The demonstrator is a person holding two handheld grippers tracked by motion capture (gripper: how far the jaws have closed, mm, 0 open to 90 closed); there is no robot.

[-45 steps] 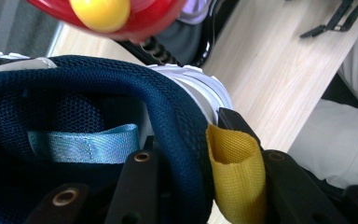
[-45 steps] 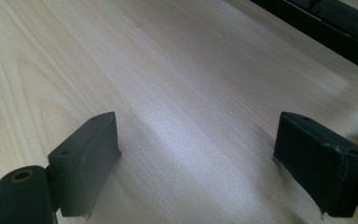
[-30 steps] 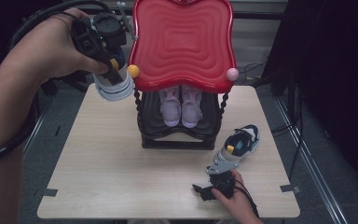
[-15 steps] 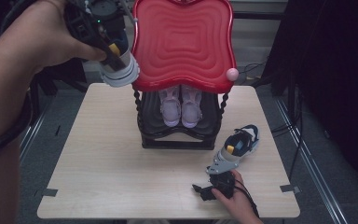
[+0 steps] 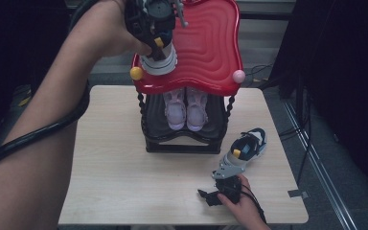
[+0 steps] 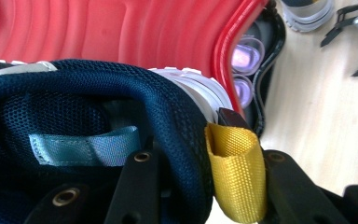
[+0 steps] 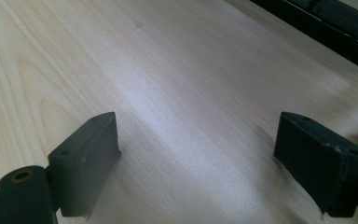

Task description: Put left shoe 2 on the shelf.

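Observation:
My left gripper (image 5: 159,40) is shut on the heel collar of a navy and white sneaker (image 5: 160,60) with a yellow pull tab (image 6: 235,168). It holds the sneaker over the front left part of the shoe rack's red top shelf (image 5: 206,48). In the left gripper view the jaws clamp the navy mesh collar (image 6: 74,102), one inside and one outside. The matching sneaker (image 5: 242,151) lies on the table to the right of the rack. Just in front of that sneaker, my right gripper (image 5: 219,188) rests low over the wood, open, with nothing between its fingers (image 7: 86,158).
A pair of lilac shoes (image 5: 187,108) sits on the rack's black lower shelf (image 5: 182,139). Yellow (image 5: 136,73) and pink (image 5: 238,75) knobs mark the red shelf's front corners. The wooden table (image 5: 124,182) has dark floor and cables around it.
My left gripper has carried the sneaker up and to the right, from beside the rack's left front corner to over the red top shelf. The right gripper has stayed put.

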